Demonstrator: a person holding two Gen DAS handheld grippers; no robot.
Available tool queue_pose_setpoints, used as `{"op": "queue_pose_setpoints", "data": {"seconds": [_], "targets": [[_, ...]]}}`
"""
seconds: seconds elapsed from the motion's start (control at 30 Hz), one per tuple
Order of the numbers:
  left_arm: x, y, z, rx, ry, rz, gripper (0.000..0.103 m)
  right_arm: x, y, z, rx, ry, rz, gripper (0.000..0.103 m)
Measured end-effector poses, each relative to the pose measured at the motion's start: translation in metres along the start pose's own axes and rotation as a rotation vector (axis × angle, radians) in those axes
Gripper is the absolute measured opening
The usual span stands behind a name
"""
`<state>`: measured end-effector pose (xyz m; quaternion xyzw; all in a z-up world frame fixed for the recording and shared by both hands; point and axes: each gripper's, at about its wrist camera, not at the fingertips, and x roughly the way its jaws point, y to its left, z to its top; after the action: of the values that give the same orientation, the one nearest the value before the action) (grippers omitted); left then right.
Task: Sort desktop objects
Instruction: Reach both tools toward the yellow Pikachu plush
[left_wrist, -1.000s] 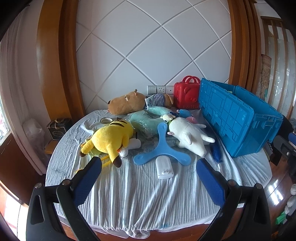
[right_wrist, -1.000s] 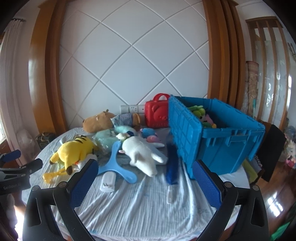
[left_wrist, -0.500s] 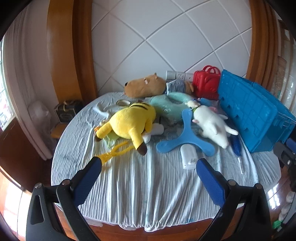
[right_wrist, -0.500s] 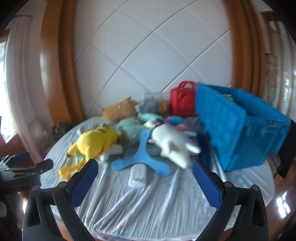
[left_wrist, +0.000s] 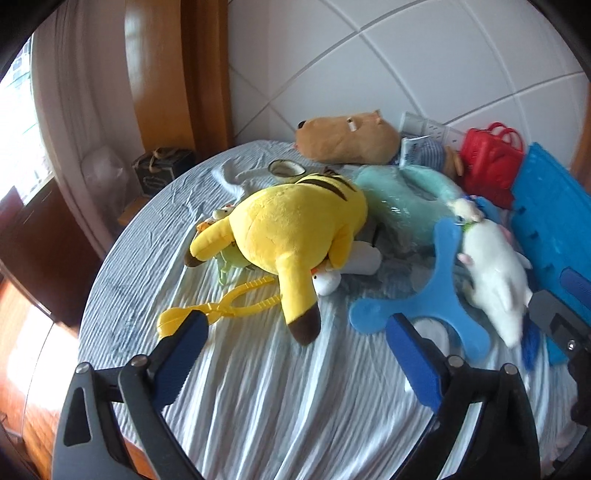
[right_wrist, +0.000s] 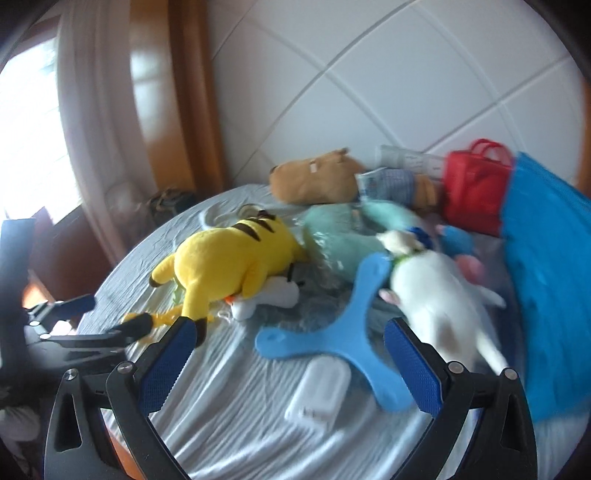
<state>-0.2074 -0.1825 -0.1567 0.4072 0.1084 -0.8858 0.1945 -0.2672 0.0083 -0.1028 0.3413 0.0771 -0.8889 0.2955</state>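
left gripper (left_wrist: 295, 354) wide open, empty | right gripper (right_wrist: 288, 354) wide open, empty | yellow plush (left_wrist: 295, 229), white plush (right_wrist: 439, 291), blue boomerang (right_wrist: 351, 325) still on counter (left_wrist: 295, 406) beside blue crate (right_wrist: 546, 295) | sorting barely begun

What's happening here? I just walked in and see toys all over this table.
A person with two handheld grippers is sorting toys. Both the left gripper and the right gripper are open and empty above the table, facing the yellow plush, white plush and blue three-armed toy.
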Motion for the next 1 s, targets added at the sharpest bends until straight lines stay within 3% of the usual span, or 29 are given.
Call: {"op": "queue_pose_setpoints", "data": {"seconds": [0.23, 0.57, 0.6, 0.7, 0.8, 1.0], "targets": [[0.064, -0.005, 0.015, -0.131, 0.078, 0.079, 0.093, 0.09, -0.012, 0.03, -0.107, 0.111, 0.116, 0.103], [0.135, 0.004, 0.032, -0.16, 0.173, 0.105, 0.091, 0.176, -0.009, 0.047, -0.098, 0.228, 0.186, 0.103], [0.14, 0.006, 0.032, -0.155, 0.184, 0.105, 0.074, 0.181, -0.009, 0.048, -0.097, 0.233, 0.192, 0.103], [0.154, 0.018, 0.034, -0.151, 0.232, 0.072, 0.042, 0.195, -0.003, 0.052, -0.112, 0.24, 0.208, 0.103], [0.159, 0.033, 0.04, -0.145, 0.247, 0.048, 0.033, 0.208, 0.002, 0.058, -0.103, 0.232, 0.248, 0.103], [0.16, 0.066, 0.053, -0.074, 0.215, 0.089, 0.033, 0.228, 0.009, 0.066, -0.105, 0.234, 0.273, 0.103]]}}
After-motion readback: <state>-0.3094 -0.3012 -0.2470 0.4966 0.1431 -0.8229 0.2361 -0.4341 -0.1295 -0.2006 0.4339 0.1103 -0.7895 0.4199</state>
